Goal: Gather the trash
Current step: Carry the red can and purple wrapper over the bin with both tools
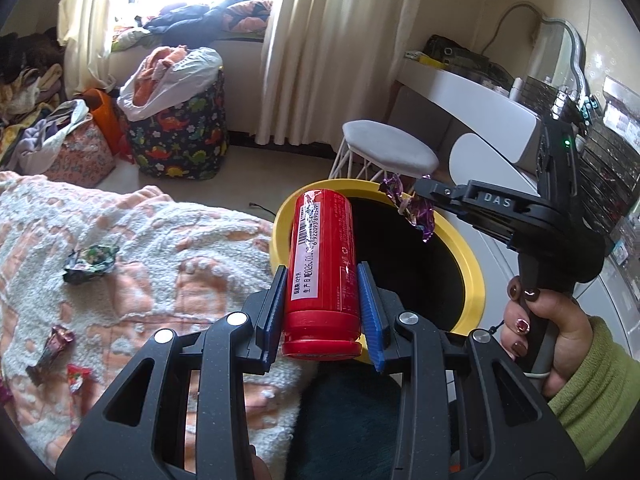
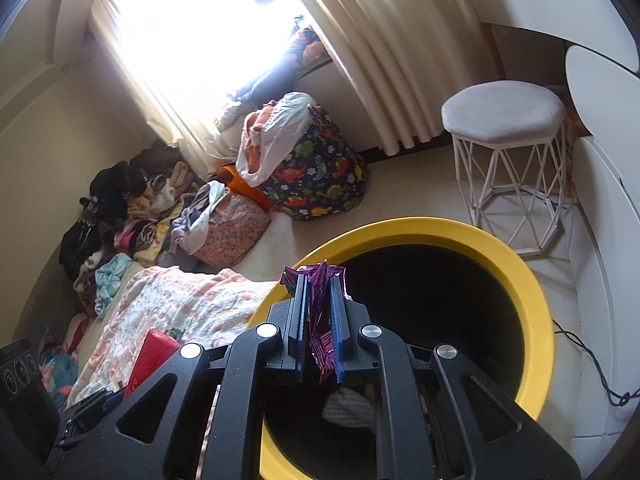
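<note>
Trash rides in both grippers above a yellow-rimmed bin (image 1: 472, 276): the left gripper (image 1: 322, 304) clamps a red can (image 1: 320, 264) by its lower end, blue pads pressed flat against its sides so the cylinder sticks straight out over the near rim, while the right gripper (image 2: 318, 312), jaws nearly closed, pinches a purple wrapper (image 2: 320, 320) whose crumpled ends poke out above and below the pads. Both loads hang over or just beside the dark mouth, a position that suggests each is about to be dropped in; the can looks firmly held, the thin foil less so. A hand (image 1: 548, 332) in a green sleeve grips the right tool's handle, tilting it down toward the opening. On the peach-and-white blanket (image 1: 160, 240) just beside the bin, more wrappers wait: a dark one (image 1: 90, 264) near the middle, a brown one (image 1: 52, 348) and a red one (image 1: 78, 376) at the near edge. Beyond stand a white stool (image 2: 504, 116) and a dinosaur-print bag (image 1: 180, 136) stuffed with cloth under the curtains.
</note>
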A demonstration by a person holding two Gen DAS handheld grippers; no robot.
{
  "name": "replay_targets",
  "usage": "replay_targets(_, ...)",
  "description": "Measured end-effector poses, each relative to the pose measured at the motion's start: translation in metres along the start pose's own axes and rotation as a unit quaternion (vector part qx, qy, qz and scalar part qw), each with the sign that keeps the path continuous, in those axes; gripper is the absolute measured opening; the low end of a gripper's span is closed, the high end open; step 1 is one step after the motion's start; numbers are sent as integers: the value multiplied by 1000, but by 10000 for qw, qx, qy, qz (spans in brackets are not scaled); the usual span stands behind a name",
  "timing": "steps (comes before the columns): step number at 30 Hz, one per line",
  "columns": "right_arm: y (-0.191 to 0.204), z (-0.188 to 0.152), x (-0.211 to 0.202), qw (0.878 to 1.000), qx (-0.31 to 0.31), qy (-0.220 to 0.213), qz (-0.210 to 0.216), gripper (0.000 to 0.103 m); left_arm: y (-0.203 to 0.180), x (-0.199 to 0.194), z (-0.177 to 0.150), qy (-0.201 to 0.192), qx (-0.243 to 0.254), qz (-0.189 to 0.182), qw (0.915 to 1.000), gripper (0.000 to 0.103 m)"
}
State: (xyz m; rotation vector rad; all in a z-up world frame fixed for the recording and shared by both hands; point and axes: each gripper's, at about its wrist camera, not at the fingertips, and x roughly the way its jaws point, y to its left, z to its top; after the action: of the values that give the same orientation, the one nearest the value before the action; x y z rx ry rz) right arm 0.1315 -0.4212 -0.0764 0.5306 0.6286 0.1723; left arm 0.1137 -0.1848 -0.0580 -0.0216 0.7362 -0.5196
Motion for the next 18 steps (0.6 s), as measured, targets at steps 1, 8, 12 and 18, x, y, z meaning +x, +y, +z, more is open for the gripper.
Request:
replay_targets(1,-3,0,0,10000,31,3,-18,10,-1,2,0,9,16,-15,10000,27)
replay_targets(8,-15,1,0,9998,143,-20,-163,10,-13,15,0,103,114,-136,9998,27)
replay_targets(12,-22,1,1,9995,206,-7,-226,10,-19,24,1,161,162,-189,9996,27)
replay_targets(18,-30,-1,4,9990,307,40,-316,10,-23,41,2,313,98,-269,9991,27)
